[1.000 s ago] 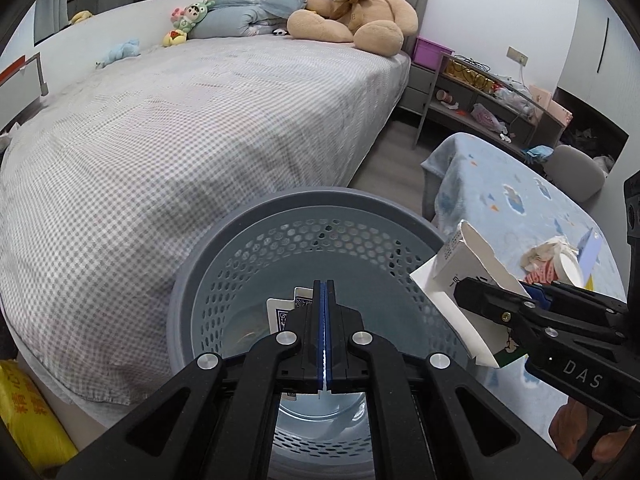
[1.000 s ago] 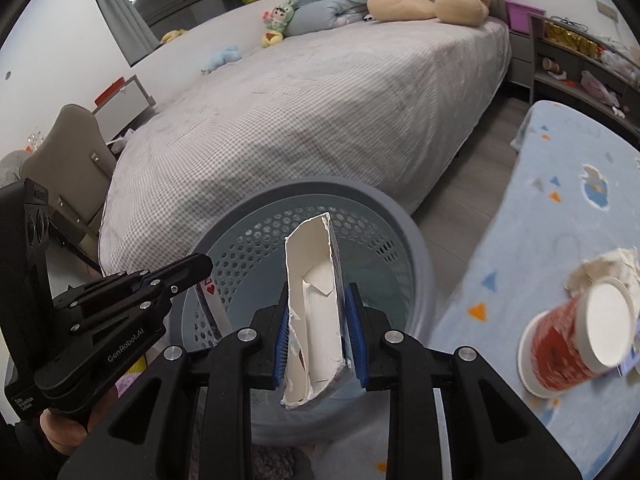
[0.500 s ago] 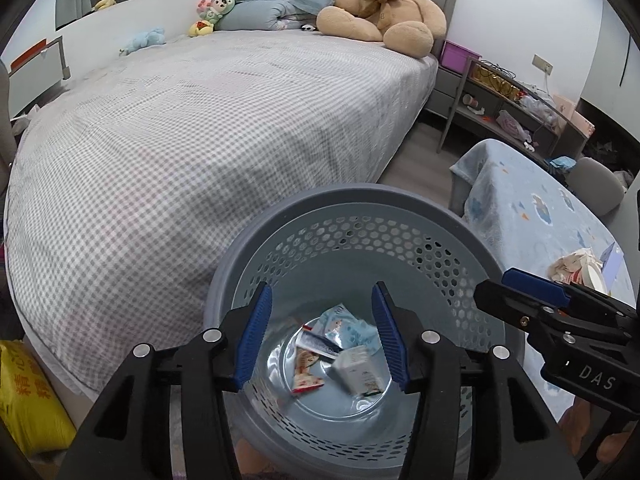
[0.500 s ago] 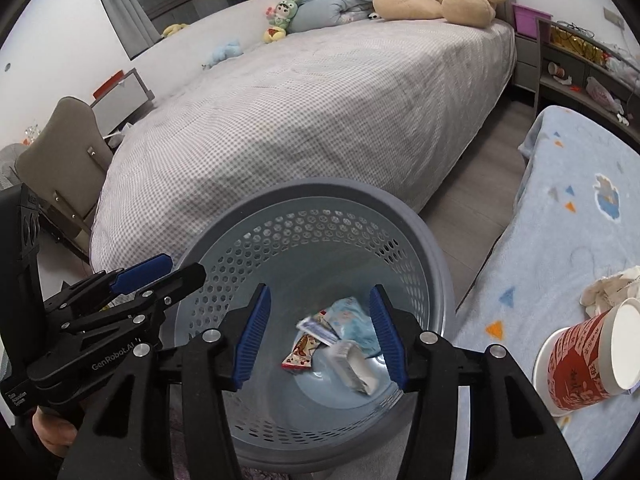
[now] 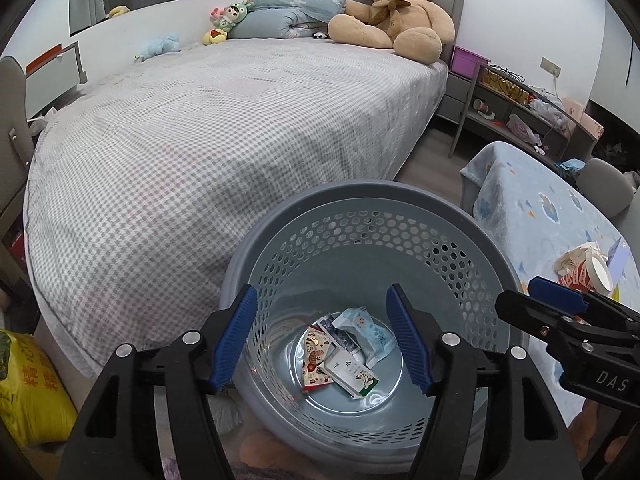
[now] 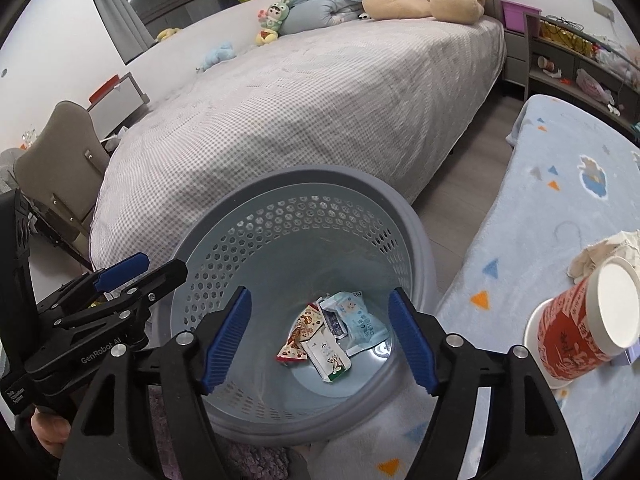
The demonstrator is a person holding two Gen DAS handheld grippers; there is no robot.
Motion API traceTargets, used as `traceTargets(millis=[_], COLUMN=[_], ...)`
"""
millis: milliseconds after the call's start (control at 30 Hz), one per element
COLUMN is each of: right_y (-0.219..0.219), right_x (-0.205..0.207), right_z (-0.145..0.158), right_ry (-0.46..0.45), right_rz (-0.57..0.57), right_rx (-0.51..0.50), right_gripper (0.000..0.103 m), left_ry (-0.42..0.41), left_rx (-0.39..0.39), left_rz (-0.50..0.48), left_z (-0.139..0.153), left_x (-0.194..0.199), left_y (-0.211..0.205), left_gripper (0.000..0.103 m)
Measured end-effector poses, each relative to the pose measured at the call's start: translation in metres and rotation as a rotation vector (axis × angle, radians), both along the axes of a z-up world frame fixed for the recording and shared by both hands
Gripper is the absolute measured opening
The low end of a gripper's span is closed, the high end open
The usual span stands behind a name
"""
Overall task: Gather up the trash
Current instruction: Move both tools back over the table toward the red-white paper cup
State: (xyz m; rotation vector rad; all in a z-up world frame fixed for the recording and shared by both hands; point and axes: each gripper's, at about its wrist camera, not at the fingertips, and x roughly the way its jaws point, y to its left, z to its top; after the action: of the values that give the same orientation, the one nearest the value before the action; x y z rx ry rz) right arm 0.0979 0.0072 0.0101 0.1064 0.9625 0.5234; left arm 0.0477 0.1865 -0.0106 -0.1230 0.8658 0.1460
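Observation:
A grey perforated trash basket stands beside the bed. At its bottom lie a white milk carton, a red snack wrapper and a pale blue packet. My left gripper is open and empty above the basket. My right gripper is open and empty above it too. A red paper cup lies on its side on the blue-clothed table, with crumpled tissue behind it.
A bed with a grey checked cover fills the left and middle. A teddy bear sits at its head. A table with a blue patterned cloth is at the right. A yellow bag lies at lower left.
Both grippers opened. The right one let go of the white carton and the left one let go of a small packet; both now lie in the basket.

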Motion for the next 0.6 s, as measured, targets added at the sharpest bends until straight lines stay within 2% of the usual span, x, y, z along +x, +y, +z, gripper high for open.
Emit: traceTargets(millis=[300, 600], right_y=[-0.041, -0.102], right_x=[-0.02, -0.045], right_z=[0.015, 0.027], right_ry=[-0.031, -0.063], right_rz=[-0.078, -0.191], right_rx=[0.006, -0.016], right_gripper=[0.077, 0.082], left_ry=[-0.016, -0.043], left_rx=[-0.016, -0.045], left_rz=[-0.036, -0.143], left_z=[0.005, 0.012], left_x=[-0.013, -0.019], left_y=[-0.027, -0.084], left_gripper=[0.067, 0.067])
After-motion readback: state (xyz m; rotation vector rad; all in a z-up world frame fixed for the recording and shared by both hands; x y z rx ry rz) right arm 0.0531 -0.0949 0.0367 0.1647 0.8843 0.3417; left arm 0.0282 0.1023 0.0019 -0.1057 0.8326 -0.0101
